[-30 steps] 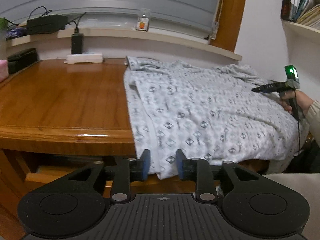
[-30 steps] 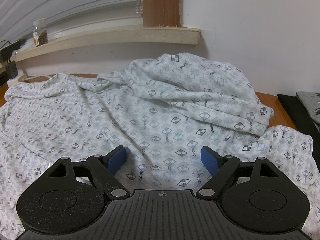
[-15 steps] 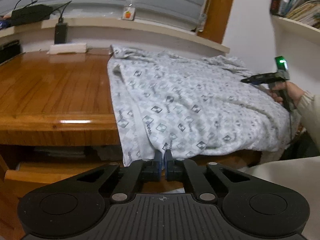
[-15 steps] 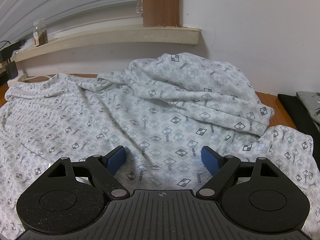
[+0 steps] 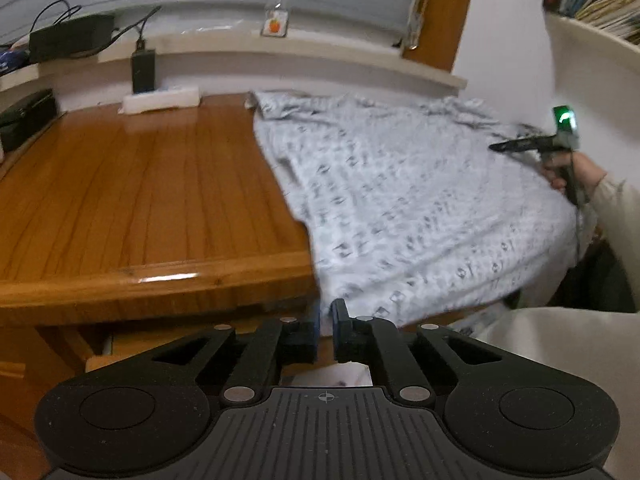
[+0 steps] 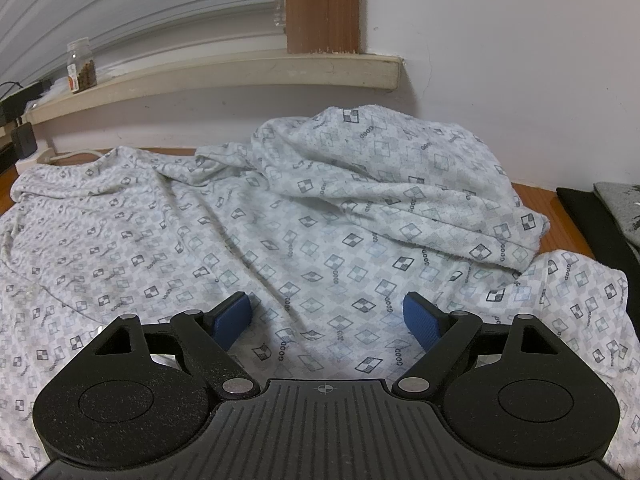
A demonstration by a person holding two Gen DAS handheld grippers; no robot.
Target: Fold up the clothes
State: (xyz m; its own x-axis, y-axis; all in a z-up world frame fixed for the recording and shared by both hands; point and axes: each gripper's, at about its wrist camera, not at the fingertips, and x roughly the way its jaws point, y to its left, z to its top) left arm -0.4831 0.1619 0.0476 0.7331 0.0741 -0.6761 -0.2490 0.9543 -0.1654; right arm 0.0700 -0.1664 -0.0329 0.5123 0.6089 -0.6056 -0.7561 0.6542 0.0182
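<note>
Pale checked-print cotton garment (image 6: 280, 240) lies spread on the wooden bench (image 5: 140, 200), sleeve bunched, unfolded; left gripper (image 5: 325, 316) jaws pinch its hem, right gripper (image 6: 327, 316) jaws spread.

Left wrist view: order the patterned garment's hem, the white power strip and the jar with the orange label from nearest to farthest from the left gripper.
1. Patterned garment's hem: pinched in the left gripper, at the table's front edge.
2. White power strip: far side of the table, left of the garment.
3. Jar with the orange label: up on the ledge behind the table.
</note>
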